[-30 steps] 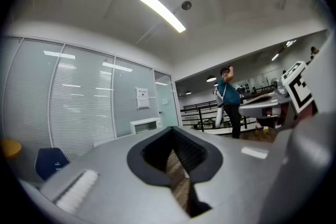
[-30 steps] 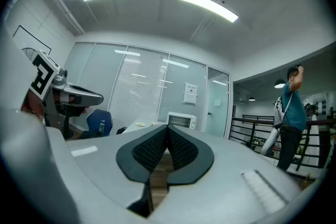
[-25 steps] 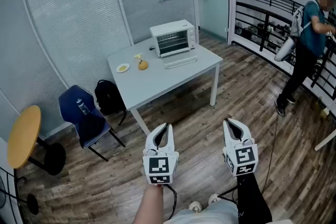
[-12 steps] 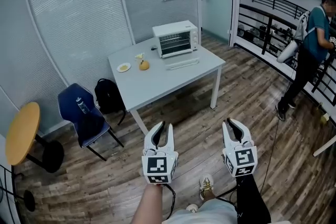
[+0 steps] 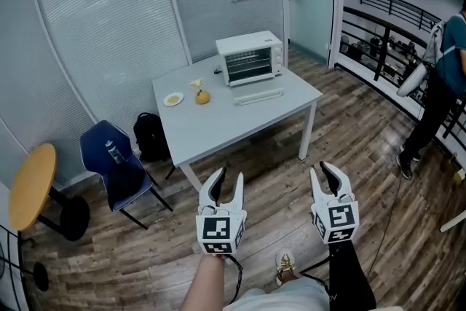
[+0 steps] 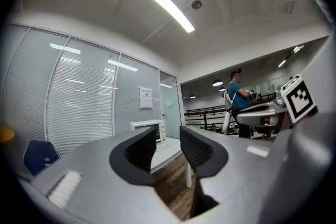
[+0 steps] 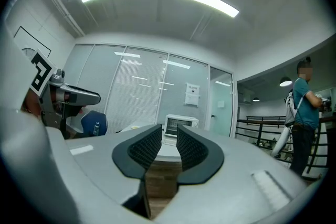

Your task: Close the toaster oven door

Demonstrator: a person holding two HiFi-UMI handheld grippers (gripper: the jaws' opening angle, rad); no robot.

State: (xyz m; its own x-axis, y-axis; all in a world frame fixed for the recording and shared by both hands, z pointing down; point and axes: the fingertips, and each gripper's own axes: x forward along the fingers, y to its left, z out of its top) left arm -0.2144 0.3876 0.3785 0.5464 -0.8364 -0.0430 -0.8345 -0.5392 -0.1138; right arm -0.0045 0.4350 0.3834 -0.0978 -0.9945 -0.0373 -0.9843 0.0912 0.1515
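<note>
A white toaster oven (image 5: 249,58) stands at the far edge of a grey table (image 5: 218,124); its door (image 5: 257,95) appears folded down in front of it. Both grippers hang in the air well short of the table, pointing level toward it. The left gripper (image 5: 229,175) is open and its jaws have just been opening, with nothing between them. The right gripper (image 5: 323,174) is open too, its jaws likewise just opening and empty. From the left gripper (image 6: 168,136) the oven (image 6: 148,131) shows far off; past the right gripper (image 7: 169,141) the oven (image 7: 180,126) is also distant.
A small plate (image 5: 173,99) and a yellow fruit (image 5: 202,96) lie left of the oven. A blue chair (image 5: 116,164), a black backpack (image 5: 149,135) and a round yellow table (image 5: 29,186) stand at left. A person (image 5: 445,76) stands by the railing at right.
Both grippers went from shut to open. They and the camera have moved forward, so the table and oven sit a little nearer and lower in the head view.
</note>
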